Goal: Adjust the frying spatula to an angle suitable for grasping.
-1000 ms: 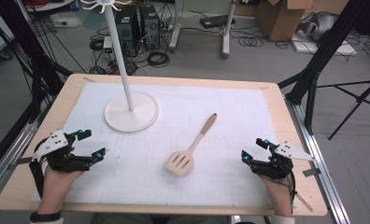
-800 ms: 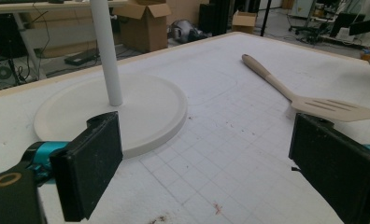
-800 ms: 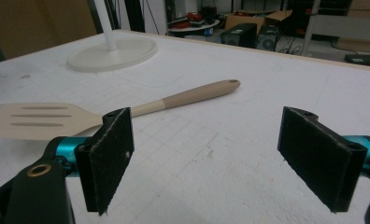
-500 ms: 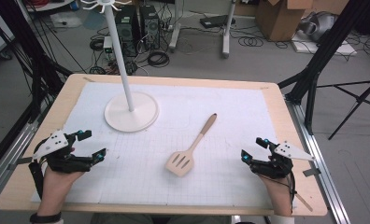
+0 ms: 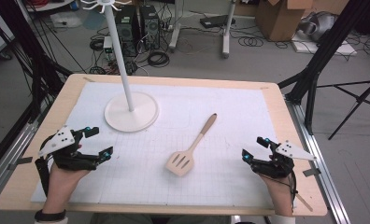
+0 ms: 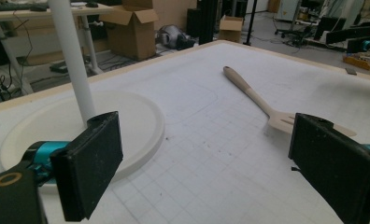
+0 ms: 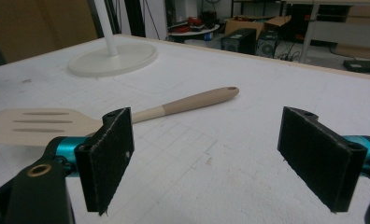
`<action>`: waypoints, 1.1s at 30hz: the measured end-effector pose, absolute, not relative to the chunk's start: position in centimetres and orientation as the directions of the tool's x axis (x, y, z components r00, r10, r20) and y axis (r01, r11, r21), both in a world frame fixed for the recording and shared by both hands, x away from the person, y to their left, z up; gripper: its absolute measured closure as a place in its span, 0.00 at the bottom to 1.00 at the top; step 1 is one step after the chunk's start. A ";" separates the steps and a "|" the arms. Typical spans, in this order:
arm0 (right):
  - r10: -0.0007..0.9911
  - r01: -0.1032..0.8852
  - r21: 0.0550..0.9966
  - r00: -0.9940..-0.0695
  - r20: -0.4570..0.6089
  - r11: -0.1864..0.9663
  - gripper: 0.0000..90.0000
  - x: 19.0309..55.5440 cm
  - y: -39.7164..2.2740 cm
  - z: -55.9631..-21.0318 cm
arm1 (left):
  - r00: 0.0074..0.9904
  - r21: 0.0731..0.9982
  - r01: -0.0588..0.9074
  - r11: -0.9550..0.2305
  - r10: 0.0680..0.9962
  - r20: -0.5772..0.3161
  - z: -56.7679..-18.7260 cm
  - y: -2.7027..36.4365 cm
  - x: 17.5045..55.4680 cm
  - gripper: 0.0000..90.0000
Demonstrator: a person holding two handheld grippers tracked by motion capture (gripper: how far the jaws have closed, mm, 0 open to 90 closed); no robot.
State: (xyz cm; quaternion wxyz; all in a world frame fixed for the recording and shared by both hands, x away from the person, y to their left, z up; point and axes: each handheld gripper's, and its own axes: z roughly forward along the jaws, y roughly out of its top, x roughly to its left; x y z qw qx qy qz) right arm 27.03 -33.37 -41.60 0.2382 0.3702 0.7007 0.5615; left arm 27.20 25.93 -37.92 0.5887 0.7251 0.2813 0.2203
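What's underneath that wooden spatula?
The wooden spatula lies flat on the white gridded mat covering the table. The mat patch directly beneath its blade is hidden.

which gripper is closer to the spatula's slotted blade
The right gripper: the spatula blade lies nearer it, while the left gripper sits by the stand.

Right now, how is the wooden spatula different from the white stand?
The spatula lies flat on the mat; the stand rises upright on a tall pole. The spatula is tan wood with a slotted blade; the stand is white with a round base. The spatula lies nearer the right gripper than the stand does. Both rest untouched on the table.
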 end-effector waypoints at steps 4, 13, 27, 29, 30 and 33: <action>0.784 0.251 0.964 -0.615 0.087 0.090 0.19 27.1 -33.4 -41.6 | 0.755 0.977 0.140 -0.161 0.656 0.000 -37.3 25.0 27.4 0.11; 0.782 0.255 0.962 -0.618 0.084 0.097 0.19 27.2 -33.2 -41.7 | 0.798 0.974 0.160 -0.161 0.602 -0.032 -36.2 22.1 28.4 0.13; 0.781 0.267 0.959 -0.617 0.095 0.094 0.19 27.4 -33.4 -41.7 | 0.845 0.962 0.137 -0.237 0.535 0.012 -35.6 15.8 30.4 0.14; 0.781 0.265 0.960 -0.618 0.093 0.095 0.19 27.5 -33.4 -41.7 | 0.855 0.963 0.140 -0.232 0.519 0.001 -35.4 15.1 30.6 0.14; 0.782 0.263 0.960 -0.617 0.090 0.097 0.19 27.5 -33.3 -41.8 | 0.858 0.962 0.140 -0.236 0.513 0.001 -35.3 14.6 30.7 0.14; 0.781 0.266 0.959 -0.618 0.093 0.096 0.19 27.5 -33.3 -41.8 | 0.863 0.956 0.139 -0.258 0.505 0.010 -35.3 13.4 31.0 0.14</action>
